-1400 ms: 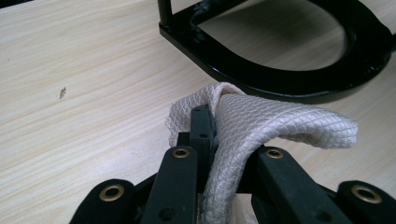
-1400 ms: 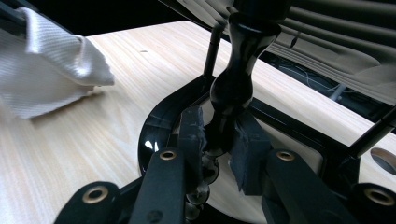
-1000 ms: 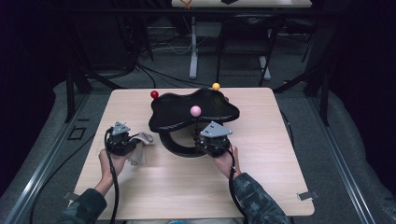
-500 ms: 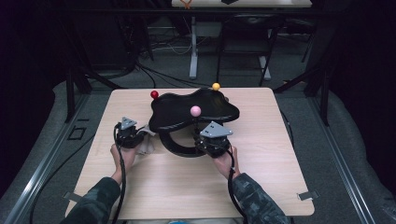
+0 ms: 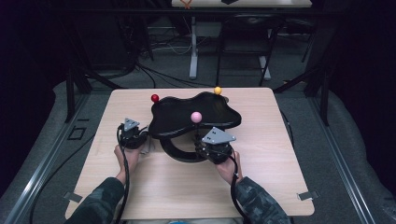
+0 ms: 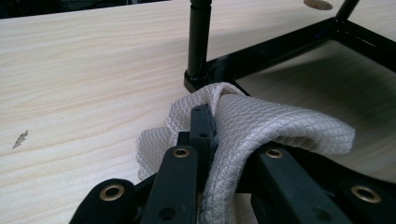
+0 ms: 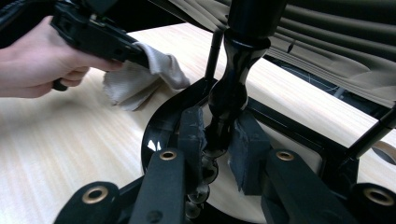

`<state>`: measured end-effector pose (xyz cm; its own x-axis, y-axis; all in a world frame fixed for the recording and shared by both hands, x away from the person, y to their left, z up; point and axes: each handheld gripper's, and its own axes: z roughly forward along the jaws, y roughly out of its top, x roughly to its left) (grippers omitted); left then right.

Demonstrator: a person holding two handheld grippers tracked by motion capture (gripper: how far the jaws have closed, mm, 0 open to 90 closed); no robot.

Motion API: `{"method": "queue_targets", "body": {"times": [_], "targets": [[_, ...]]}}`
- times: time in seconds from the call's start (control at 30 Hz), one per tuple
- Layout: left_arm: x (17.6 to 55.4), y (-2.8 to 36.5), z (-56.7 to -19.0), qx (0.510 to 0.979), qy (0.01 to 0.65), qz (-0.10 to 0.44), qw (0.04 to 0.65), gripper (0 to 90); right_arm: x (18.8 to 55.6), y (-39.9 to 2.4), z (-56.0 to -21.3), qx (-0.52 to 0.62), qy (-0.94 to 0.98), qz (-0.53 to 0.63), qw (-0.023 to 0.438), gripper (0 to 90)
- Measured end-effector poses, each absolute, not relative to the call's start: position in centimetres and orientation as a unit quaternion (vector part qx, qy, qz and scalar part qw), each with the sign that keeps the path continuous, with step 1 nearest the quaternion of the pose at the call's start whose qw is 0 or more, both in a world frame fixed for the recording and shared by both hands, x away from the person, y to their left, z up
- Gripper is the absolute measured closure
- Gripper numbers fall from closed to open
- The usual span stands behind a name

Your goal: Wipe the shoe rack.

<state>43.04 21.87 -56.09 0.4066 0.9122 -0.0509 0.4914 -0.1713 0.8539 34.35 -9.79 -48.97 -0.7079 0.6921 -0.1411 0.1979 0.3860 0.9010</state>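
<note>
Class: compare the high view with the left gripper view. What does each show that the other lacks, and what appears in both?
High view alone: the black wavy-edged tray top, its red, pink and yellow ball knobs, and the right gripper.

Left gripper view alone: the waffle weave of the pale grey cloth pinched between the jaws.

Both: the light wooden table, the black stand frame and the left gripper.

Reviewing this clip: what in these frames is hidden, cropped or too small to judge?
- High view: the left gripper jaws and the cloth are tucked under the black tray; the grip is too small to read there.
- Left gripper view: the cloth's lower part is cut off by the bottom edge.
- Right gripper view: the right gripper straddles the black post; whether both pads touch it is unclear.
</note>
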Motion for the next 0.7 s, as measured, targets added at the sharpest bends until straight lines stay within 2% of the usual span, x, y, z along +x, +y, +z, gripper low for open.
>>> {"method": "queue_targets", "body": {"times": [0.2, 0.37, 0.43, 0.7], "targets": [[43.2, 20.9, -56.7, 0.727, 0.480, 0.250, 0.423, 82.7, 33.1, -10.0, -48.9, 0.278, 0.794, 0.475, 0.258, 75.1], [43.6, 20.0, -57.3, 0.731, 0.480, 0.247, 0.418, 82.7, 32.5, -9.9, -48.9, 0.287, 0.787, 0.475, 0.270, 70.4], [43.7, 19.8, -57.6, 0.732, 0.484, 0.243, 0.413, 82.7, 32.4, -9.8, -48.8, 0.291, 0.788, 0.465, 0.280, 72.0], [44.1, 19.7, -58.2, 0.734, 0.489, 0.237, 0.408, 82.8, 32.6, -9.8, -48.8, 0.289, 0.789, 0.470, 0.270, 73.7]]}}
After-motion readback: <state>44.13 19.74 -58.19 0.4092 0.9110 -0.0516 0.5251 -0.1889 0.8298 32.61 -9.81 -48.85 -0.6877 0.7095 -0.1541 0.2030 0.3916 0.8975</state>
